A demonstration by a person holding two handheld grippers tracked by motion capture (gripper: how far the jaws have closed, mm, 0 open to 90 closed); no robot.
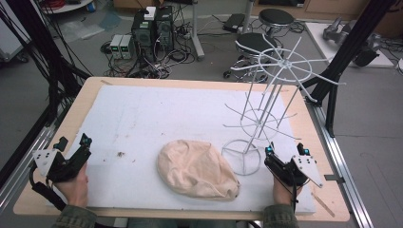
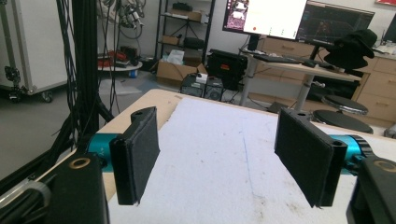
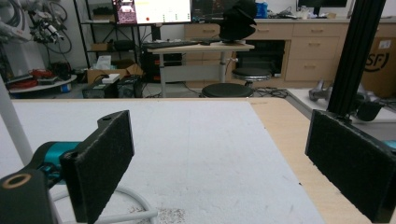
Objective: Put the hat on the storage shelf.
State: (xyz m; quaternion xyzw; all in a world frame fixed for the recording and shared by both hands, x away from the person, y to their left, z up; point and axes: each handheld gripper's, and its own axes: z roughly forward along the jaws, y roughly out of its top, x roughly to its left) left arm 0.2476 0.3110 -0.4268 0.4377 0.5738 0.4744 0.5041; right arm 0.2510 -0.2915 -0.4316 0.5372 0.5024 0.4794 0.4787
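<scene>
Grey floor, black stools, wooden drawers, lit monitor

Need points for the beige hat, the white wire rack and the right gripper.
beige hat (image 1: 197, 169), high view, middle of the crown.
white wire rack (image 1: 242, 159), high view, ring base on the mat.
right gripper (image 1: 285, 149), high view, midway between its fingertips, which stand apart.

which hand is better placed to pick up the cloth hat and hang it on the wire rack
Right, probably. The right gripper sits open beside the rack and closer to the hat; the left gripper is across the table.
</scene>
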